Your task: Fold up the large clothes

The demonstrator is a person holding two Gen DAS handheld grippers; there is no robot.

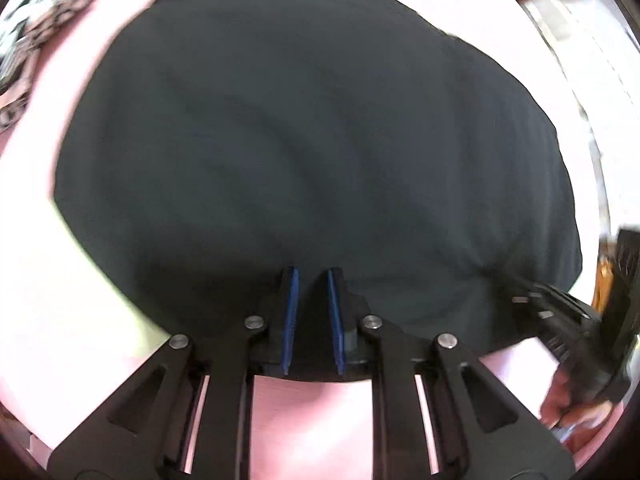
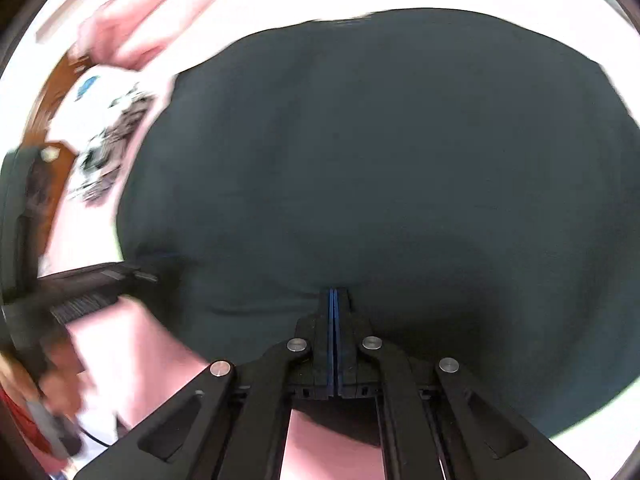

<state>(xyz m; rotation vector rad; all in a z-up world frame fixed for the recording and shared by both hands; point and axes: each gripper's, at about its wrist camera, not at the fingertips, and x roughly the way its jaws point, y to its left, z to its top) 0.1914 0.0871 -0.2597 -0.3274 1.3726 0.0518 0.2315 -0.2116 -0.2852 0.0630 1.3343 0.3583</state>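
A large dark garment (image 1: 304, 152) lies spread over a pale pink surface (image 1: 48, 280) and fills most of both views (image 2: 392, 168). My left gripper (image 1: 313, 276) is at the garment's near edge, its blue-padded jaws a small gap apart with dark cloth between them. My right gripper (image 2: 334, 294) has its jaws pressed together on the same near edge of the garment. The right gripper also shows at the right of the left wrist view (image 1: 560, 320), and the left gripper at the left of the right wrist view (image 2: 100, 284). Both frames are motion-blurred.
A black-and-white patterned cloth (image 1: 28, 40) lies at the far left of the pink surface, also in the right wrist view (image 2: 108, 148). A pink pillow-like shape (image 2: 144, 24) sits at the back left. Brown wood (image 2: 52, 92) borders the surface.
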